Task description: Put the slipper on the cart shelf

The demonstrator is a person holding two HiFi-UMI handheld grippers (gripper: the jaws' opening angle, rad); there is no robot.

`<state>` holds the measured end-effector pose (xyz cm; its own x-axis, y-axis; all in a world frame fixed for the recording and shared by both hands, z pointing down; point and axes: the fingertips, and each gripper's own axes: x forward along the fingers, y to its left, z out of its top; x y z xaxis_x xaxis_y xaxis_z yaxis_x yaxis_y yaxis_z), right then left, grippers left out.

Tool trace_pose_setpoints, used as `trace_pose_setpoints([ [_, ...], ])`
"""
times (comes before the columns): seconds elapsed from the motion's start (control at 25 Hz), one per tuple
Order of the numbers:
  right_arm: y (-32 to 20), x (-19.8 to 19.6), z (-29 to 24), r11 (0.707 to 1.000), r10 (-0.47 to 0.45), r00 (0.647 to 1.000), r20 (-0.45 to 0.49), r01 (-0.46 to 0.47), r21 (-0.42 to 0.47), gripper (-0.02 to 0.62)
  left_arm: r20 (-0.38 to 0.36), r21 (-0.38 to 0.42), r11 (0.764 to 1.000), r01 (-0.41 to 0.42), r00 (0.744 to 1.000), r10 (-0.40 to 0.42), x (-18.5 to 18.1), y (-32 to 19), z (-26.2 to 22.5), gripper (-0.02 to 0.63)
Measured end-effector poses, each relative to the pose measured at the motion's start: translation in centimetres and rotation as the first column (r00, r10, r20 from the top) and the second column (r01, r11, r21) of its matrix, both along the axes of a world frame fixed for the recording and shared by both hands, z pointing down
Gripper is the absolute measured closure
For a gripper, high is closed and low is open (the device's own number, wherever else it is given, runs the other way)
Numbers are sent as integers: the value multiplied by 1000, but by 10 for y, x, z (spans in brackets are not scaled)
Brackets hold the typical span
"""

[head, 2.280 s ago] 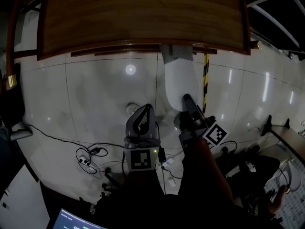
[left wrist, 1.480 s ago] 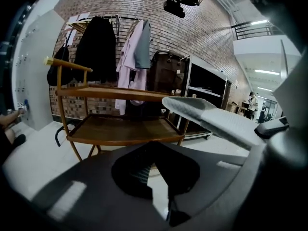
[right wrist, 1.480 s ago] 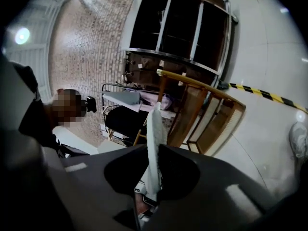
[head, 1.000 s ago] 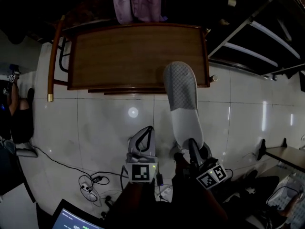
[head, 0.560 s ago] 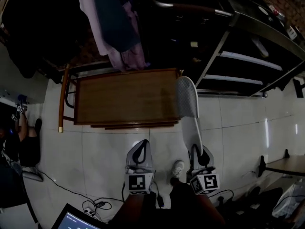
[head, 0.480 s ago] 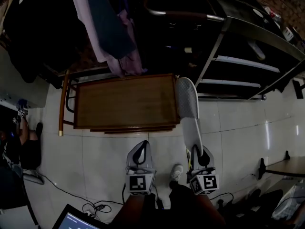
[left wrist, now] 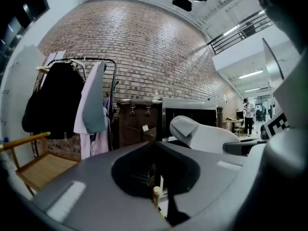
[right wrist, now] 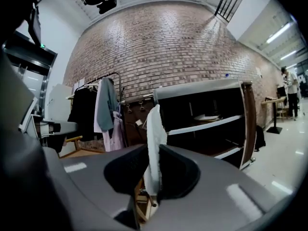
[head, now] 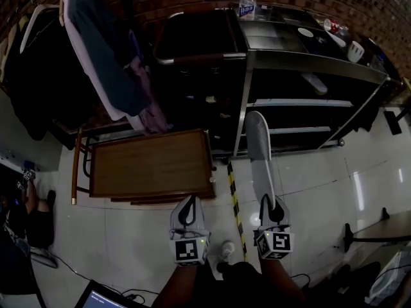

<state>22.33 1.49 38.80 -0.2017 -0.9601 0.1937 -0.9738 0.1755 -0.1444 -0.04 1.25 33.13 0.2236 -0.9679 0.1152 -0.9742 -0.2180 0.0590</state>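
A grey-white slipper (head: 258,147) stands on edge, its heel end clamped in my right gripper (head: 267,205), which is shut on it; the toe points toward the cart. In the right gripper view the slipper (right wrist: 154,134) rises between the jaws of that gripper (right wrist: 151,189), with the dark metal cart's shelves (right wrist: 207,124) behind it. The cart (head: 302,76) stands ahead, and its shelves (head: 308,101) lie beyond the slipper's toe. My left gripper (head: 187,205) hangs beside the right one, shut and holding nothing. The left gripper view shows the slipper (left wrist: 204,134) off to the right.
A low wooden table (head: 151,164) stands on the white tiled floor to the left of the cart. Clothes hang on a rack (head: 103,56) at the back left. A water bottle (head: 246,5) and small items sit on the cart's top. A striped pole (head: 234,201) lies between the grippers.
The view has lifted from the floor to the brick wall, bringing the cart into sight. The wooden table has slid down and left. The slipper stays clamped in my right gripper.
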Motion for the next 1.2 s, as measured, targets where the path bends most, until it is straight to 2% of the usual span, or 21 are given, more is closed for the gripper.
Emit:
trace_pose_setpoints([
  [0.32,-35,54,6,997,77,996,-38,-78,-19,536,-37,20,995,-96,995,96,72,-42,-3,591],
  [0.48,-76,72,5,997,68,996,-59,-70,-24,535,-55,26,995,-95,994,97,98,-78,-1,591],
  [0.64,-130,88,1,998,66,997,-32,-67,-20,535,-61,16,995,-95,994,96,121,-125,8,590],
  [0.96,-234,118,5,992,77,994,80,-68,-104,535,-64,21,993,-116,991,117,158,-216,3,591],
  [1.2,-303,129,11,981,121,955,271,-73,-182,535,-58,20,993,-116,991,117,167,-263,1,591],
])
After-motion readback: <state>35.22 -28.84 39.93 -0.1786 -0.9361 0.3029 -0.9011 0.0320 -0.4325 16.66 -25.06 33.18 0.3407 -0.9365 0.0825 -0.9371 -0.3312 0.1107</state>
